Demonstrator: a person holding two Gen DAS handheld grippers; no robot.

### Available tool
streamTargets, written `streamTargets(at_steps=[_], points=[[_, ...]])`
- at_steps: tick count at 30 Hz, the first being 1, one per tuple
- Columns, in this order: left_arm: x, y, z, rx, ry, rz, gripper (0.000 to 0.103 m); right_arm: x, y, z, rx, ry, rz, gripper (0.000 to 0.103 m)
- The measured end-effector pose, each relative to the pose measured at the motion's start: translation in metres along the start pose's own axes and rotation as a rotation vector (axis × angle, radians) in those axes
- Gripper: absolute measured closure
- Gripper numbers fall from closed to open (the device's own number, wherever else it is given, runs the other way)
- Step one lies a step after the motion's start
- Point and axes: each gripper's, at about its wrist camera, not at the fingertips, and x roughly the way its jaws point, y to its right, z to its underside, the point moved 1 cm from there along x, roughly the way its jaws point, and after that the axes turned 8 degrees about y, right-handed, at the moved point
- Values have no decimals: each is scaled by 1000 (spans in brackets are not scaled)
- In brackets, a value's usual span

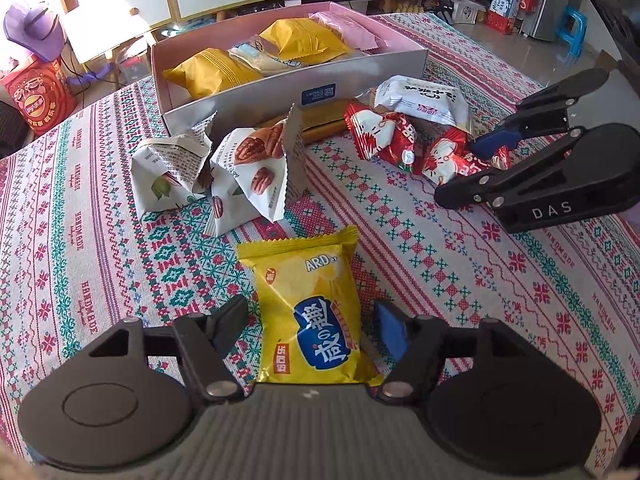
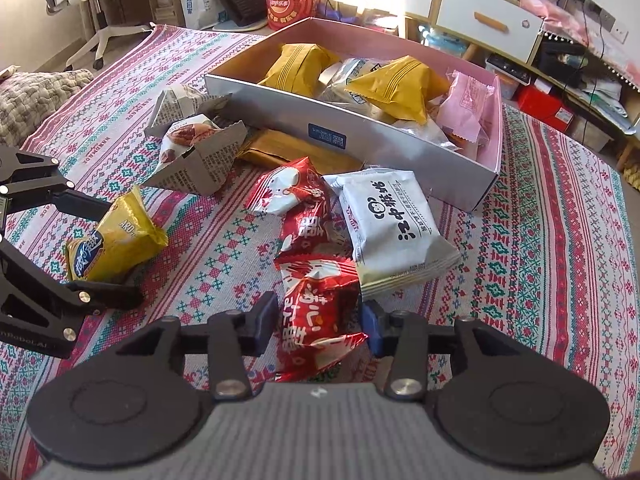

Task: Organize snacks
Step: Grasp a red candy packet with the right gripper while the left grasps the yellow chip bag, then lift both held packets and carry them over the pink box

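1. Left gripper (image 1: pixel 308 330) straddling the yellow chip packet (image 1: pixel 308 312) on the patterned tablecloth (image 1: pixel 520 300); jaws apart, gaps visible between both pads and the foil. Closing off-centre likely to pinch only a puffed edge and let the bag slide out.
2. Right gripper (image 2: pixel 320 320) astride the nearest red snack packet (image 2: pixel 320 308); jaws apart, not clearly pressing. Risk of catching the neighbouring red packet (image 2: pixel 304 208) too, or dragging the white biscuit packet (image 2: pixel 392 228) that lies touching it.
3. Pink-lined box (image 2: pixel 420 164) beyond the pile already holds 2 mustard-yellow packets (image 2: pixel 400 88) and a pink one. Dropping more on top could leave packets sticking up over the rim.
4. 2 nut packets (image 1: pixel 224 168) standing near the box wall, just beside both carry paths; easily knocked over.
5. Both grippers working close together; collision possible when lifting toward the box.
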Motion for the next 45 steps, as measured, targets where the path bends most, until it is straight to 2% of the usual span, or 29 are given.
streamTargets(at_steps=[1,3,9,12,15,30,45], points=[[-1,1,-1,-2,-1,5,39,0,0,0,0,-1,-7,69],[-4,4,-2,-9,-4,6,46,-1,-3,-1,-16,0,-4,70],[-4,8,-5,-31,-9,9,48,-6,-12,-2,-49,-2,-19,72],[-9,10,-9,-24,3,7,57,-9,-14,-3,-59,5,-21,72],[-12,11,-12,-32,11,11,60,-13,-16,-6,-60,11,-24,72],[-23,14,-28,-33,59,-13,63,-33,-21,-19,-71,68,-40,72],[-36,16,-68,-8,157,-61,63,-39,-5,-41,-56,127,-4,72]])
